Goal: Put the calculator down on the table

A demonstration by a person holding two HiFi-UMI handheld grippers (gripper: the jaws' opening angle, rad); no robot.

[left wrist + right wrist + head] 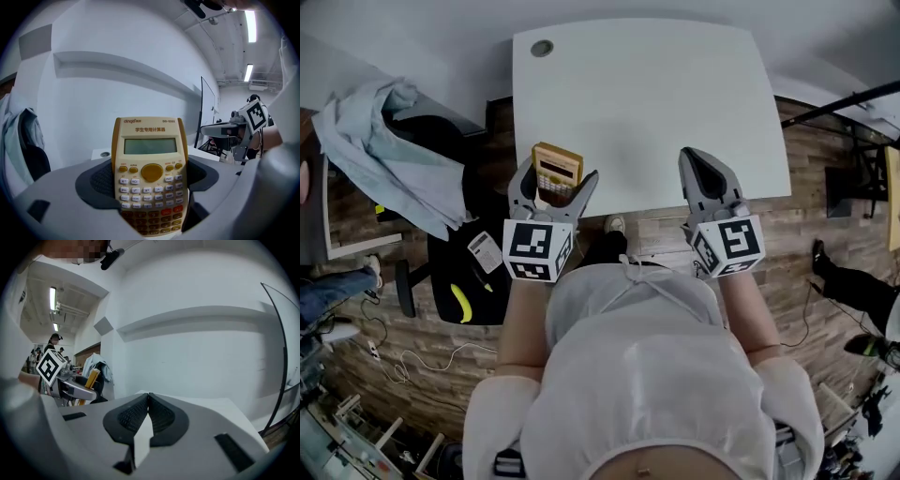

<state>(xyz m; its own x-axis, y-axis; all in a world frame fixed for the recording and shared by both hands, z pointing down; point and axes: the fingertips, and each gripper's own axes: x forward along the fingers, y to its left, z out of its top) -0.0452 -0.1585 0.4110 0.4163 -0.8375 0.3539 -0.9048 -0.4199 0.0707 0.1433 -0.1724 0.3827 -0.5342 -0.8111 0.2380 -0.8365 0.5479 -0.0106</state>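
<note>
A yellow-and-cream calculator [557, 171] stands upright between the jaws of my left gripper [553, 190], which is shut on its lower half, above the near edge of the white table [647, 103]. In the left gripper view the calculator [150, 171] faces the camera, screen at the top, keys partly hidden by the jaws. My right gripper [710, 178] hovers over the table's near edge to the right, shut with nothing in it; its pads [161, 418] meet tip to tip. From the right gripper view the calculator [91, 379] shows edge-on at the left.
A black office chair [450, 178] draped with a light blue garment [384, 150] stands left of the table. A round cable hole [542, 48] sits in the table's far left corner. Wood floor lies around; people stand at the room's edges.
</note>
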